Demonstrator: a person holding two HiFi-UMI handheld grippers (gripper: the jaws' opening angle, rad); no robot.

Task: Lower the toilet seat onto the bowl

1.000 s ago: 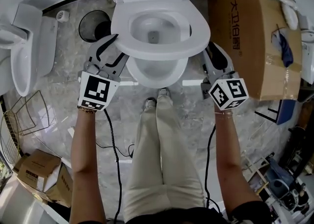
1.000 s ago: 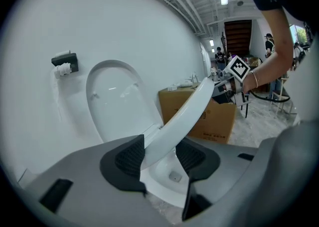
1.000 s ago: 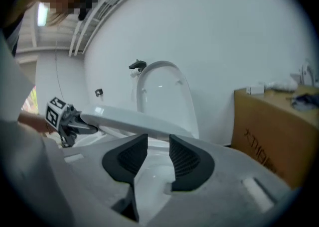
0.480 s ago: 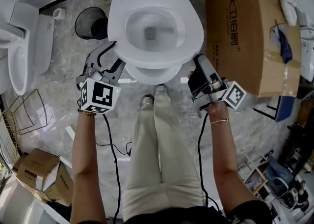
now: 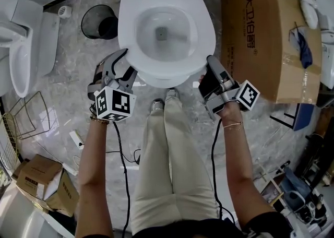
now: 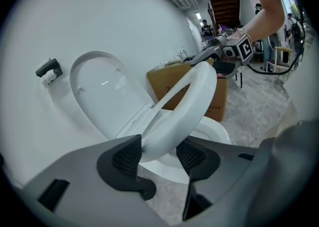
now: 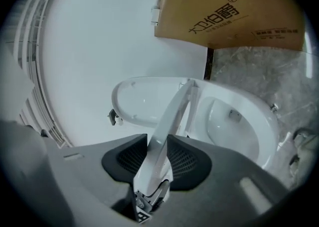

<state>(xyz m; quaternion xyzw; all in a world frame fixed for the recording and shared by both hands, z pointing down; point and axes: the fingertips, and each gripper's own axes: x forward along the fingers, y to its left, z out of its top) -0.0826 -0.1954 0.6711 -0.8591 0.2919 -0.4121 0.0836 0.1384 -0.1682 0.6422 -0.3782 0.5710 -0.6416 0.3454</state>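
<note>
Gripping the toilet seat [image 5: 127, 33] at its front corners, both claws are equally near it. The left claw [image 5: 127, 64] is clenched on the front-left rim. The right claw [image 5: 207, 70], its jaws just closing, pinches the front-right rim. The seat's long axis runs from the rear hinge toward the person. Its front edge is still tilted up over the bowl [image 5: 166, 81], so the remaining travel looks to be downward.
</note>
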